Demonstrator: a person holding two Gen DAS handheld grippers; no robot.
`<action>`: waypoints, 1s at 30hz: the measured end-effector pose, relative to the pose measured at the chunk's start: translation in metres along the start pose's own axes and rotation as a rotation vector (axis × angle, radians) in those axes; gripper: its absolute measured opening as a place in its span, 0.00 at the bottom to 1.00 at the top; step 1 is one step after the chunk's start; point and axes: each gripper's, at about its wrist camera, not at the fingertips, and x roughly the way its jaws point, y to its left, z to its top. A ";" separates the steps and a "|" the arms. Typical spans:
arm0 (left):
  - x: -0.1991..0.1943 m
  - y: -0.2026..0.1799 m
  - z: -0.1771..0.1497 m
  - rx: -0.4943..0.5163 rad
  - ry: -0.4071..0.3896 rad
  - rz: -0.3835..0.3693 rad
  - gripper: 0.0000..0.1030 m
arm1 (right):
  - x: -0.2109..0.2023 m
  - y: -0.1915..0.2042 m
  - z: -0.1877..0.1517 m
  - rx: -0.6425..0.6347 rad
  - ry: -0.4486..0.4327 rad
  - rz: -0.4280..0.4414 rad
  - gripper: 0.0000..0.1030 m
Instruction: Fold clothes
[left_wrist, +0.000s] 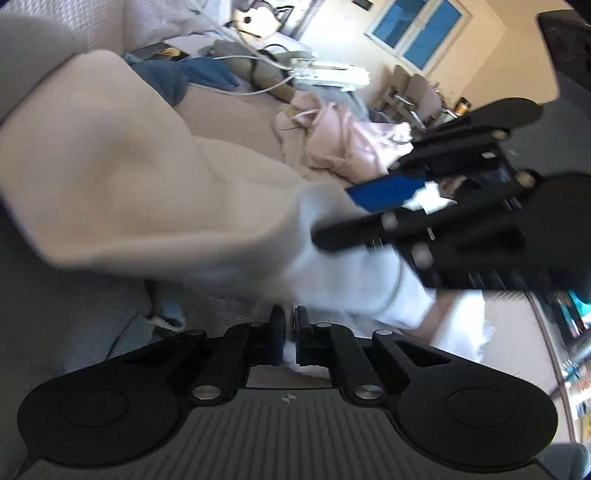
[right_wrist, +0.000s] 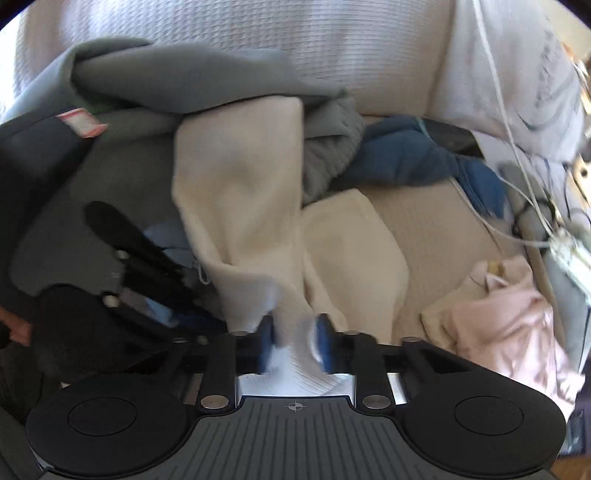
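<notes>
**A:** whats each gripper doing rn?

**B:** left gripper (left_wrist: 290, 328): jaws pressed nearly together, thin bit of white fabric in the slit, so pinching the cloth (left_wrist: 122, 177). It's a cream garment w/ a white edge, hanging up in the air in front of the cam, blurry. Right gripper (right_wrist: 293, 339): jaws a bit wider but also clamped on the same cloth (right_wrist: 240, 192), the white ribbed hem sits right between the blue pads (right_wrist: 325, 343).

**A:** so both on one piece?

**B:** yep. From the right wrist cam the cloth runs up and away from the jaws in two cream panels over the sofa (right_wrist: 424, 221). The left gripper (right_wrist: 147, 273) shows at the left of that view, close by, angled in. From the left wrist cam the right gripper (left_wrist: 388, 206) is off to the right, tips at the cloth's white edge.

**A:** other stuff around?

**B:** grey garment (right_wrist: 177, 81) bunched behind the cream one, blue garment (right_wrist: 406, 158) further right, pink garment (right_wrist: 517, 317) crumpled on the seat at right. White cable (right_wrist: 509, 122) trailing over a pillow (right_wrist: 517, 74). Window (left_wrist: 417, 29) far back in the left cam.
</notes>
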 end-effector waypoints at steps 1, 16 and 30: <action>-0.006 -0.002 -0.001 0.006 0.014 -0.019 0.02 | -0.004 -0.003 0.000 0.016 -0.010 -0.024 0.15; -0.080 -0.054 -0.046 0.188 0.185 -0.221 0.02 | -0.011 -0.103 0.004 0.247 -0.163 -0.499 0.13; -0.074 -0.031 -0.058 0.074 0.214 -0.082 0.43 | -0.023 -0.067 -0.029 0.248 -0.143 -0.435 0.64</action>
